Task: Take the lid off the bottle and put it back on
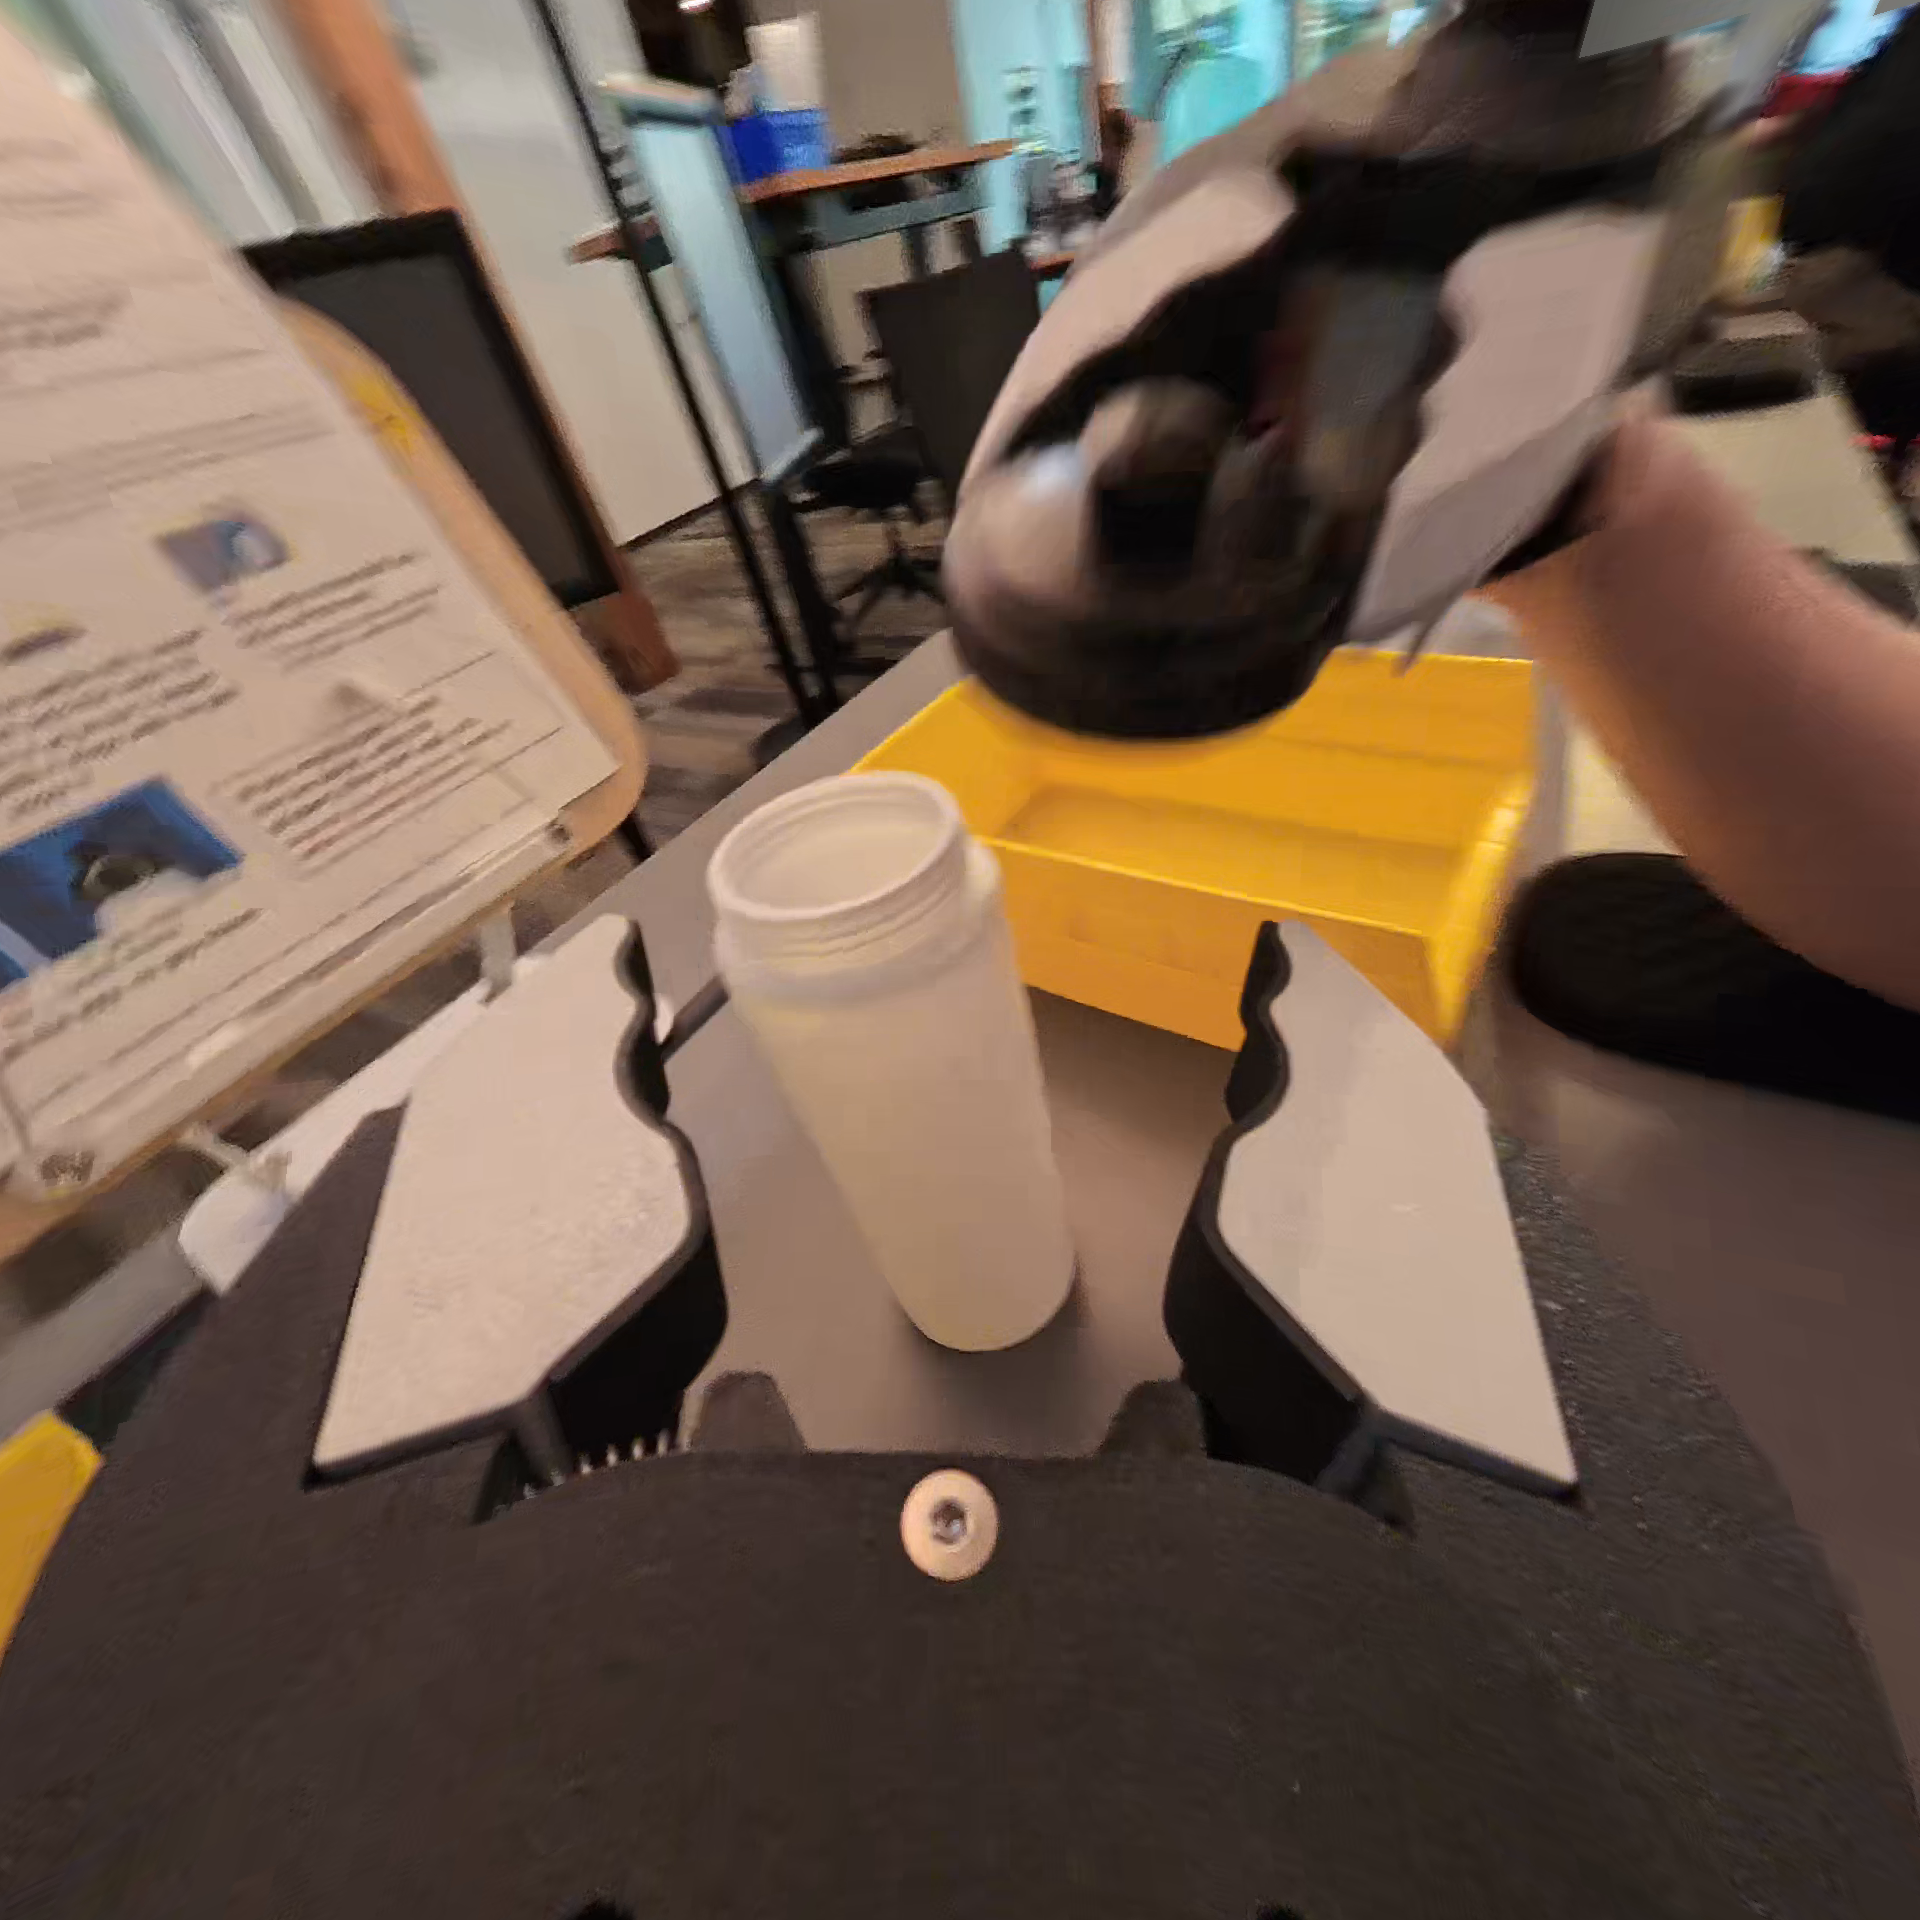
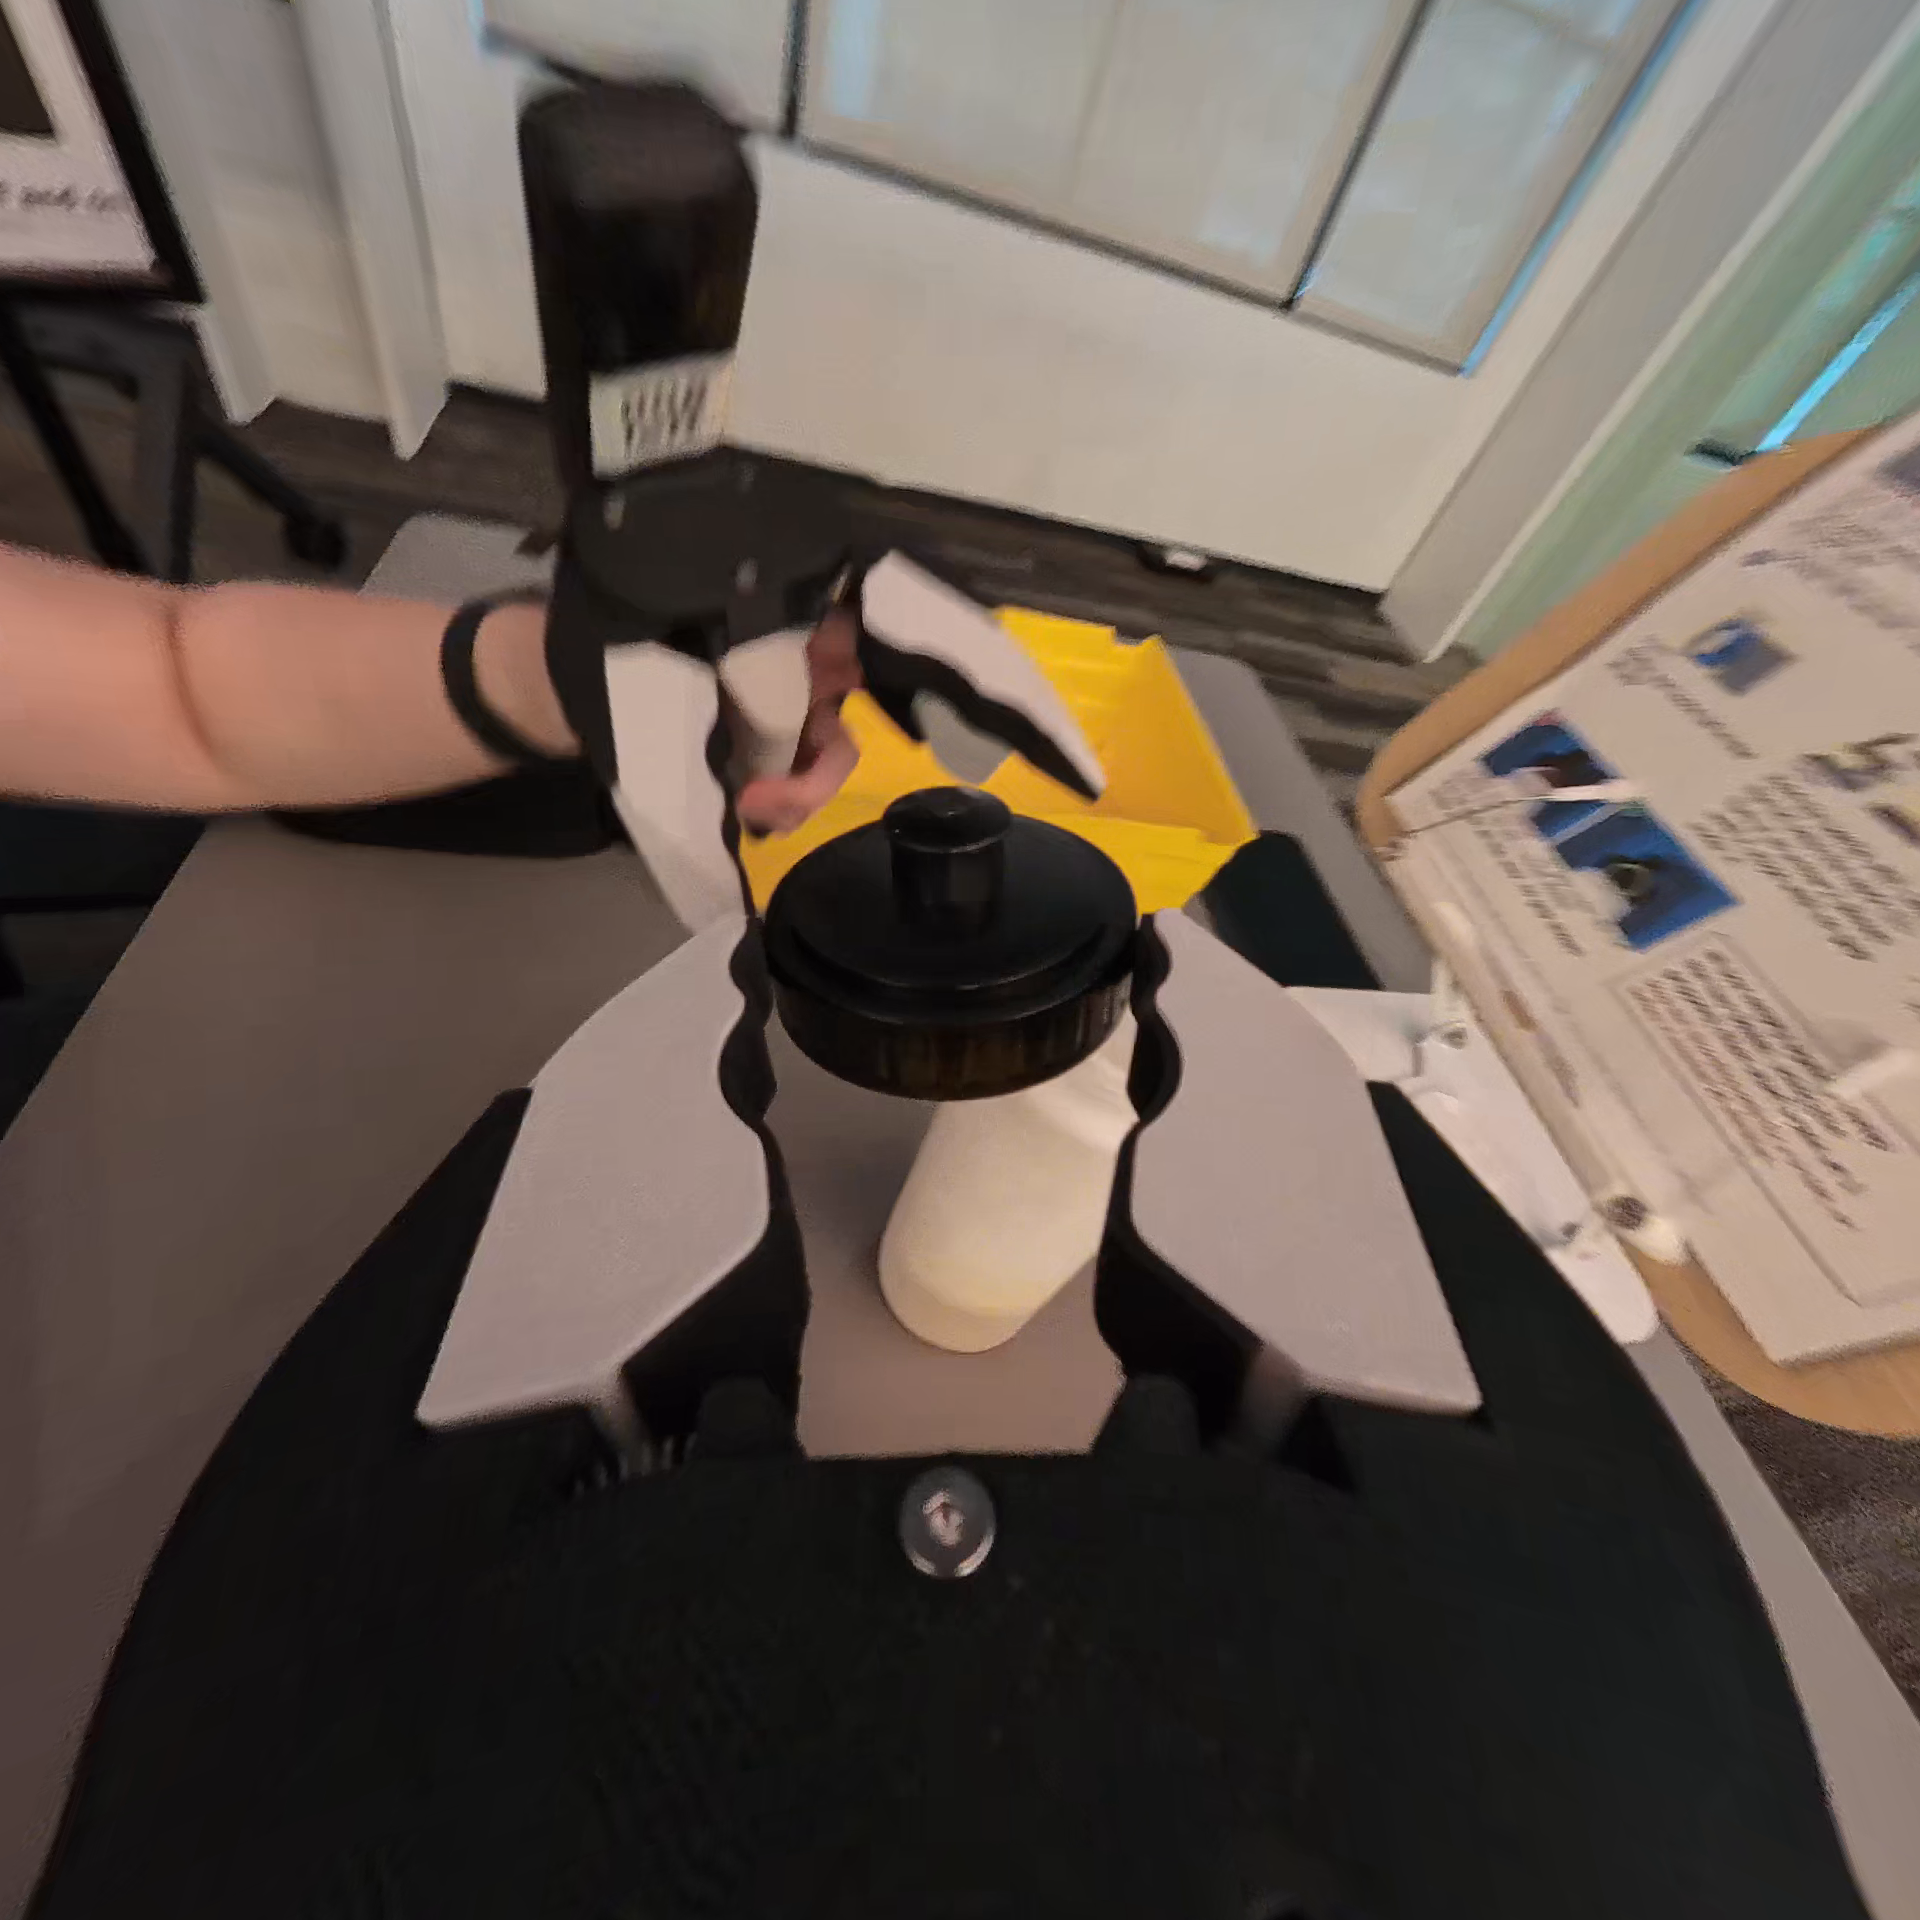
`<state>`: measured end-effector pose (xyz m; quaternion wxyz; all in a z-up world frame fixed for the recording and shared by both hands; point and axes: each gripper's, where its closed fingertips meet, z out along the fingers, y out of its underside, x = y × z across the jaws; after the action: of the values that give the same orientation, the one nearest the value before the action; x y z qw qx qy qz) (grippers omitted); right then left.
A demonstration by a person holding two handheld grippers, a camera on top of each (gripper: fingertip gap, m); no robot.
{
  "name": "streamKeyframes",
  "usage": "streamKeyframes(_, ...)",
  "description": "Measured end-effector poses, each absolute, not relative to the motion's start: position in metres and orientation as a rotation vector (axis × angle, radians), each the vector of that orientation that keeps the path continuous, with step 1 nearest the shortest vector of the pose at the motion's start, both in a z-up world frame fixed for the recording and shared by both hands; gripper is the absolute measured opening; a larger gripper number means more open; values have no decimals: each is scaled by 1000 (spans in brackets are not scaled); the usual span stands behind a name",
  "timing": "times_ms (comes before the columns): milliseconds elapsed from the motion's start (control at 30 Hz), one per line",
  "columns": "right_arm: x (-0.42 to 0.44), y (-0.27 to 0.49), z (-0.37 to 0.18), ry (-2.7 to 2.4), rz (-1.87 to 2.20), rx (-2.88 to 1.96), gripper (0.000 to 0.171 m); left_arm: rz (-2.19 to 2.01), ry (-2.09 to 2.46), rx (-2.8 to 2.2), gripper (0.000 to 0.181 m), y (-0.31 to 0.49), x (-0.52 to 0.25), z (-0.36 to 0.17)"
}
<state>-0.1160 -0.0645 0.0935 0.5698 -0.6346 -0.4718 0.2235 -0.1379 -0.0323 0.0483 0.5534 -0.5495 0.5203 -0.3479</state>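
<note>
The bottle (image 1: 894,1081) is made of matt white plastic. The lid (image 2: 948,961) is shiny black plastic with a ribbed edge. The tray (image 1: 1226,883) is smooth yellow plastic. The surface (image 1: 1122,1143) is seen as smooth and grey.

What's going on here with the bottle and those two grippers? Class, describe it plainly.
A person holds a gripper in each hand. The right gripper is clamped on the black lid, held in the air above the white bottle, whose threaded mouth is open. The left gripper is open around the bottle without touching it. The bottle stands on the grey table, with a yellow tray behind it.
</note>
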Motion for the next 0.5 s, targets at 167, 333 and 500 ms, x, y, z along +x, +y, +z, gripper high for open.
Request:
streamKeyframes(167, -79, -45, 125, -824, 557, -1434, 68, -812, 952, -1481, 122, 9, -117, -5)
streamKeyframes(333, -82, -27, 114, -729, 667, -1455, 68, -823, 984, -1516, 116, 21, -92, -45)
streamKeyframes(500, -100, -14, 84, -768, 724, -1517, 68, -884, 1070, -1441, 86, 13, -81, -55)
